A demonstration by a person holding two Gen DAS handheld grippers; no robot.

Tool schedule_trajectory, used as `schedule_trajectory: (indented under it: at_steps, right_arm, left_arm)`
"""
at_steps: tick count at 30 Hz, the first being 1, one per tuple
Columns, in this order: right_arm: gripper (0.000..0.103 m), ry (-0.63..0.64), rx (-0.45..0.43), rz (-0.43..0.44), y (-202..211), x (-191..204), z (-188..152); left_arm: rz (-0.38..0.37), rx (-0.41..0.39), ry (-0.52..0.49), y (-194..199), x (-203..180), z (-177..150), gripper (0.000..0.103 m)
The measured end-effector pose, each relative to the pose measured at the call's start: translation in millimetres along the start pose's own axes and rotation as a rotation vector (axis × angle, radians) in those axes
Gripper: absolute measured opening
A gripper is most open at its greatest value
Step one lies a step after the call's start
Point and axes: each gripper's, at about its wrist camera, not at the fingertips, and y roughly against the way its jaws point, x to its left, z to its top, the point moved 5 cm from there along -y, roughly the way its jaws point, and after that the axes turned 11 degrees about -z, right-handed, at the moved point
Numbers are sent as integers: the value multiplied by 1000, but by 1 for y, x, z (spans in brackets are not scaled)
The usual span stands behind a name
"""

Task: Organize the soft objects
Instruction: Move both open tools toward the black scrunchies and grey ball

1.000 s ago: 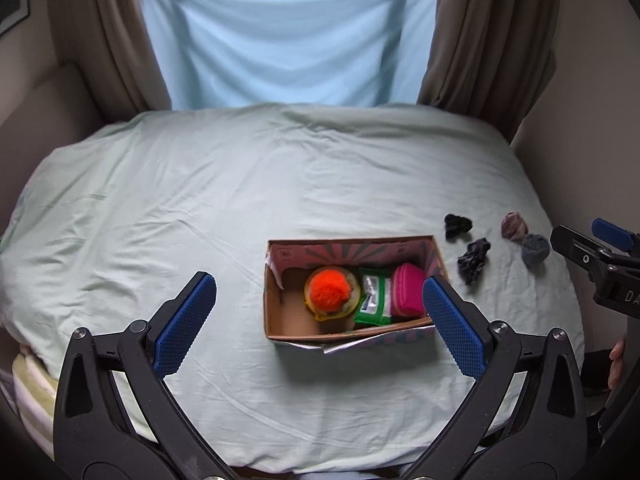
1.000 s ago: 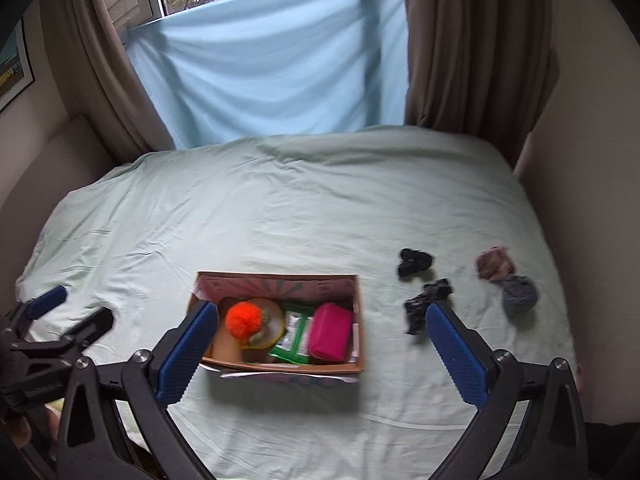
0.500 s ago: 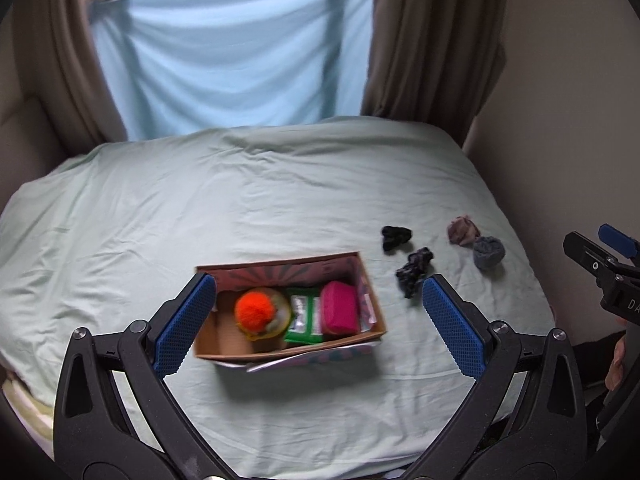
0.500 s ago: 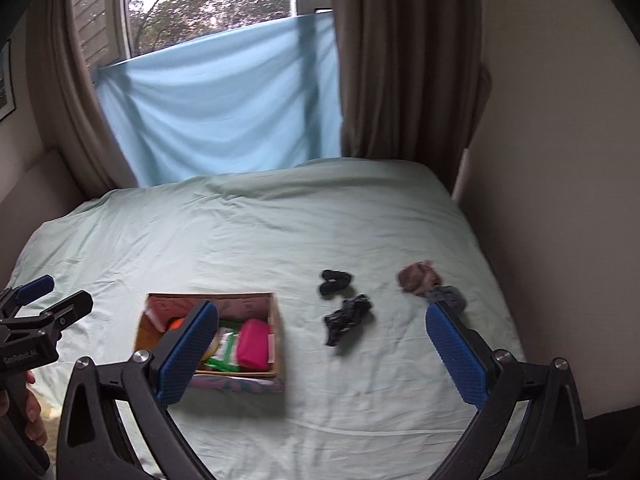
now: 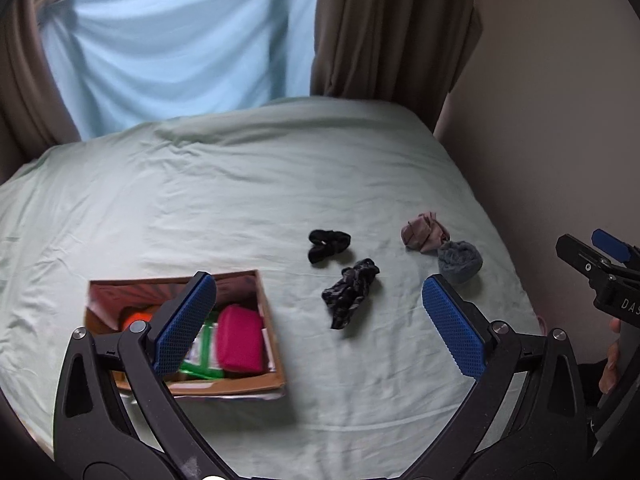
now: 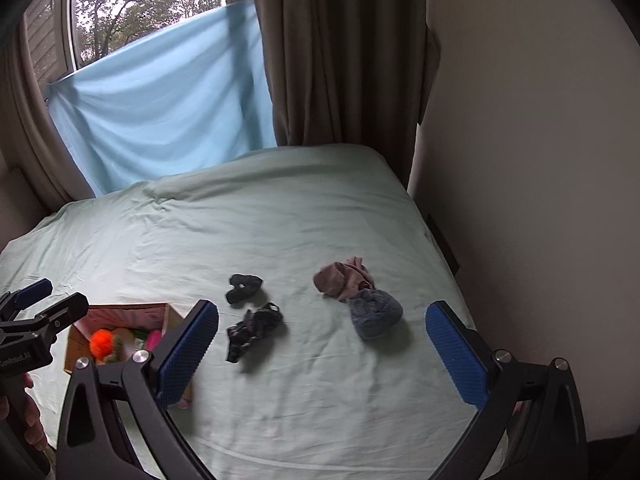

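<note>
We are holding both grippers, right [image 6: 322,354] and left [image 5: 320,326], spread wide and empty above the bed [image 6: 280,220], the right nearer the grey sock [image 6: 376,314] lying ahead, between its fingers, slightly right of centre.

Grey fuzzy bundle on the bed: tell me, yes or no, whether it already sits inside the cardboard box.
No, the grey fuzzy bundle lies on the bed sheet beside the pink cloth, well apart from the cardboard box.
</note>
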Motion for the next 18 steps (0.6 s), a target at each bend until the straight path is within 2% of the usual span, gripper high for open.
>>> schedule_trajectory:
  at_steps: [6, 13, 18]
  right_arm:
    - [103, -19, 66, -4, -81, -20, -20]
    - [103, -57, 106, -2, -170, -32, -44]
    - [103, -104, 164, 28, -229, -33, -65]
  left_arm:
    - [4, 68, 2, -94, -6, -20, 103]
    - [26, 85, 1, -184, 0, -33, 102]
    - [-12, 133, 32, -240, 6, -49, 92]
